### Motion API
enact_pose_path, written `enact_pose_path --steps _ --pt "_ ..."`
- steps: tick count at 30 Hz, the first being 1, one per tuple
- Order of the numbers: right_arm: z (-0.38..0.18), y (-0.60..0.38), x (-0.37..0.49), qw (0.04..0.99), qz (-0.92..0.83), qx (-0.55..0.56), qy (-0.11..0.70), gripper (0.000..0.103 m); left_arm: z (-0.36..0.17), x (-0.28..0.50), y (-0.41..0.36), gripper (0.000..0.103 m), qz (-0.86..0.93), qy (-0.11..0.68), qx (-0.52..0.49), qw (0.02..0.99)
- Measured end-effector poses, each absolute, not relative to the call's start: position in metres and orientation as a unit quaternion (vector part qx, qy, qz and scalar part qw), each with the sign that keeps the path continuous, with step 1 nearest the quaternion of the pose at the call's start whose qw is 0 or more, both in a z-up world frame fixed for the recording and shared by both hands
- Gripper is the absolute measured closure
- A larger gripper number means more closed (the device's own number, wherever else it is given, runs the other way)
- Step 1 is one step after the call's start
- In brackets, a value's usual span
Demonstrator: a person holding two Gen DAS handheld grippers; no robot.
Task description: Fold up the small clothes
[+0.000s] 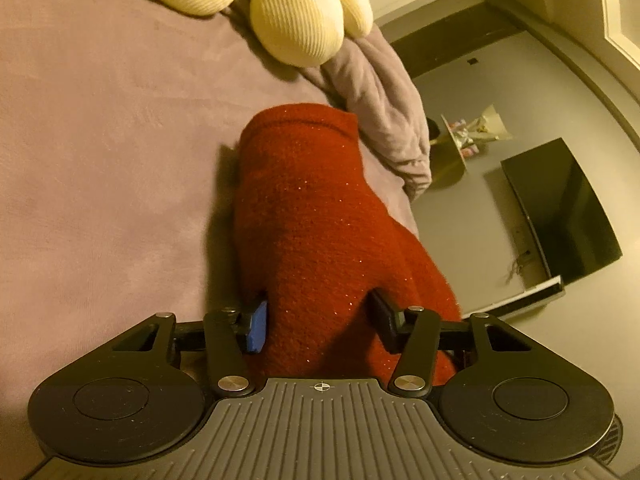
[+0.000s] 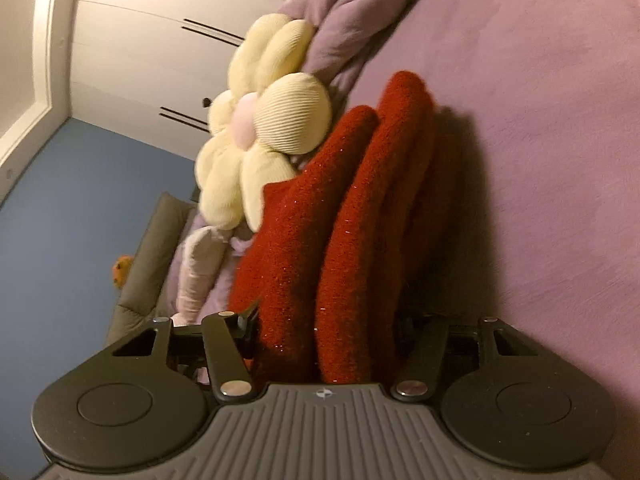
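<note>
With both sets of tongs, left gripper [image 1: 320,320] and right gripper [image 2: 326,332], pinching bunched thick red knitted garment [image 1: 312,216], lying on purple bedspread [image 1: 100,140]: mid-fold, probably. Next: carry near edge to far edge, evenly.

No words, brands or numbers can be read anywhere here. The only sign is a small white crosshair mark, printed at the top edge of each ribbed grey gripper housing [image 1: 320,432], the same in both wrist views.

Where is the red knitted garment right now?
The red knitted garment lies bunched on the purple bed cover, running between the fingers of both grippers in the wrist views, its far end just short of the cream flower cushion.
</note>
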State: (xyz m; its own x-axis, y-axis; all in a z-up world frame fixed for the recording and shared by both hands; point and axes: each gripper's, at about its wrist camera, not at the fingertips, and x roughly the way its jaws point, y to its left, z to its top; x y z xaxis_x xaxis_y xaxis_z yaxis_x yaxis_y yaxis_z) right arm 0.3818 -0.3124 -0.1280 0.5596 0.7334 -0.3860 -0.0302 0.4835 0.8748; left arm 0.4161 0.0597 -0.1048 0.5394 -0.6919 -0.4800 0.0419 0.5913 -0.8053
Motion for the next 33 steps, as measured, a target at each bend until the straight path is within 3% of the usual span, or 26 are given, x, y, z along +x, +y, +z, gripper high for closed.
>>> enact_pose_path --steps 7,14,15,17,18,22,24,26,28,31,33 --pt "-0.111 -0.266 0.370 0.748 0.287 0.431 0.415 0.047 -0.086 0.377 0.102 0.047 -0.208 0.400 -0.391 0.802" --pt "-0.112 -0.196 0.350 0.716 0.360 0.400 0.444 0.046 -0.064 0.289 0.159 0.046 -0.141 0.398 -0.354 0.834" --pt "-0.114 -0.189 0.346 0.715 0.363 0.392 0.450 0.044 -0.065 0.281 0.163 0.046 -0.130 0.405 -0.345 0.837" --pt "-0.115 -0.183 0.337 0.725 0.344 0.373 0.466 0.028 -0.062 0.266 0.171 0.046 -0.114 0.405 -0.322 0.848" --pt "-0.113 -0.183 0.334 0.734 0.325 0.360 0.475 0.027 -0.057 0.262 0.176 0.045 -0.107 0.398 -0.317 0.854" --pt "-0.073 -0.199 0.328 0.802 0.239 0.305 0.455 0.027 -0.030 0.269 0.180 0.029 -0.082 0.367 -0.282 0.883" --pt "-0.043 -0.196 0.328 0.836 0.215 0.281 0.419 0.033 -0.020 0.284 0.172 0.027 -0.073 0.360 -0.271 0.890" --pt "-0.024 -0.180 0.335 0.849 0.212 0.261 0.408 0.052 -0.015 0.304 0.158 0.018 -0.064 0.364 -0.260 0.892" --pt "-0.016 -0.151 0.349 0.847 0.212 0.233 0.429 0.065 -0.015 0.331 0.139 0.017 -0.038 0.381 -0.257 0.887" --pt "-0.032 -0.110 0.374 0.842 0.161 0.179 0.482 0.071 -0.030 0.370 0.120 0.017 0.011 0.423 -0.262 0.867" --pt "-0.044 -0.096 0.387 0.848 0.125 0.150 0.492 0.072 -0.041 0.394 0.102 0.016 0.032 0.443 -0.201 0.873"
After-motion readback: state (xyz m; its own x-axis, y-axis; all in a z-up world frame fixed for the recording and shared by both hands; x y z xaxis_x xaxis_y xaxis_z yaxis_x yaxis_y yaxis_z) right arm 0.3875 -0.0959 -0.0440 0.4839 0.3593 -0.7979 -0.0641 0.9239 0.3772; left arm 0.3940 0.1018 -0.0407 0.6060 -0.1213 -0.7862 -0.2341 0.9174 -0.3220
